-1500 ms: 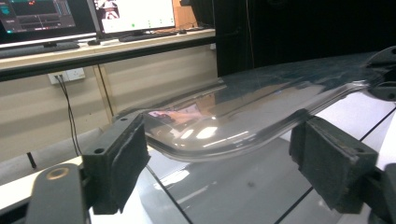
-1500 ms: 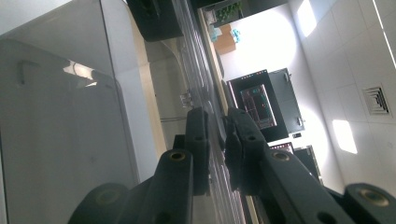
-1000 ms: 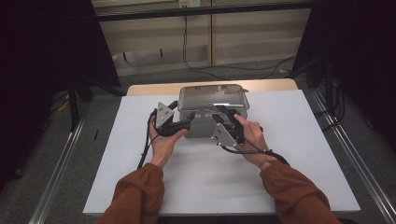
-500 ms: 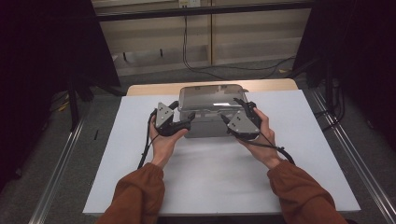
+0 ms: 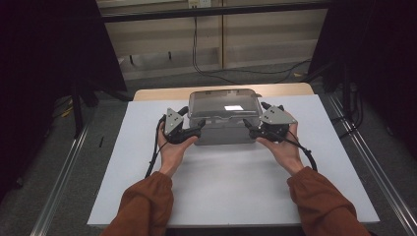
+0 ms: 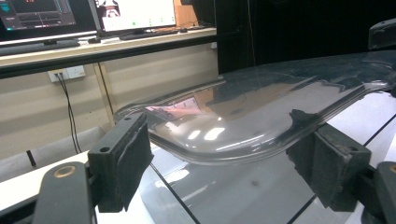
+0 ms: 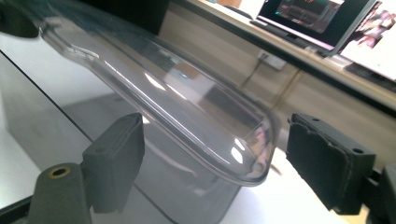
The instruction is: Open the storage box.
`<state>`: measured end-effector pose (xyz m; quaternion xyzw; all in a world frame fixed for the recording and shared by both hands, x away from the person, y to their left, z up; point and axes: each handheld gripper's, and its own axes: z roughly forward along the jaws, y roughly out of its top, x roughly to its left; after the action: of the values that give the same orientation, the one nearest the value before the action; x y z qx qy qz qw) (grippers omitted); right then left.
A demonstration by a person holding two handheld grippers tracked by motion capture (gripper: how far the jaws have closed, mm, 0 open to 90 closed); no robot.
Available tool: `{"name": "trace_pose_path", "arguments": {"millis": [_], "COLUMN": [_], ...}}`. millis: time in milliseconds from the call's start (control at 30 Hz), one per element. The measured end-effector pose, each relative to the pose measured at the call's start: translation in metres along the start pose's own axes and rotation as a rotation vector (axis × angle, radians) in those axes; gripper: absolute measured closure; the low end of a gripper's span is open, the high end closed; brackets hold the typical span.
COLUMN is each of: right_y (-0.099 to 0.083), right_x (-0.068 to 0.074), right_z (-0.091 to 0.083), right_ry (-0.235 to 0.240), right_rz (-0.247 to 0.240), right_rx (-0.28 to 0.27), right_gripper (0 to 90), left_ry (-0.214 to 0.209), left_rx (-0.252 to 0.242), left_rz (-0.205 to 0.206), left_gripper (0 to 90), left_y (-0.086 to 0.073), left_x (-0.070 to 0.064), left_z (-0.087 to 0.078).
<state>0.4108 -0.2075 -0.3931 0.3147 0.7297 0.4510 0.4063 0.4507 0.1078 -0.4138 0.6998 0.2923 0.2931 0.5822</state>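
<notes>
Left gripper [image 5: 196, 132] and right gripper [image 5: 249, 129], both with jaws spread, set at the two ends of a grey box [image 5: 223, 129] with a clear lid [image 5: 224, 102].

The box stands on the white tabletop [image 5: 231, 196] close to its far edge, about midway between the left and right edges. The left gripper meets the box's left end and the right gripper its right end; each is carried in one hand of a person in rust-coloured sleeves [image 5: 142, 206]. In the left gripper view the lid's rounded corner [image 6: 224, 140] lies between the two separated pads [image 6: 133, 156], neither pad pressing on it. The right gripper view shows the same arrangement: the lid's edge [image 7: 219, 140] passes between the parted pads [image 7: 119, 154], with clear gaps on both sides.
</notes>
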Motion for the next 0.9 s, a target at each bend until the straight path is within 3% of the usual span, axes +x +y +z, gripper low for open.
{"name": "trace_pose_path", "arguments": {"millis": [33,200,367,467,633,900], "right_y": [-0.001,-0.004,-0.012,-0.013,-0.012,-0.009], "right_x": [-0.003,-0.008,-0.015,-0.022,-0.022,-0.025], "right_z": [-0.001,-0.002,0.002,0.002,0.001,0.005], "right_ry": [0.011,0.018,0.033,0.021,0.020,0.044], "right_rz": [0.036,0.064,0.136,0.142,0.112,0.107], "right_rx": [-0.012,-0.003,0.010,-0.009,-0.023,-0.051], "right_gripper": [19.5,15.5,18.9,23.1,28.5,38.2], "left_ry": [0.000,0.001,-0.001,-0.002,0.002,0.009], "left_rx": [-0.003,-0.002,-0.004,-0.005,-0.015,-0.027], "left_rz": [-0.006,-0.005,-0.003,-0.007,-0.015,-0.003], "left_gripper": [22.0,22.2,22.2,22.1,22.1,24.2], "left_y": [0.000,0.001,0.001,0.000,0.002,0.007], "left_x": [0.001,0.000,0.000,0.001,0.003,0.005], "left_z": [0.000,0.000,0.000,0.000,-0.001,0.001]}}
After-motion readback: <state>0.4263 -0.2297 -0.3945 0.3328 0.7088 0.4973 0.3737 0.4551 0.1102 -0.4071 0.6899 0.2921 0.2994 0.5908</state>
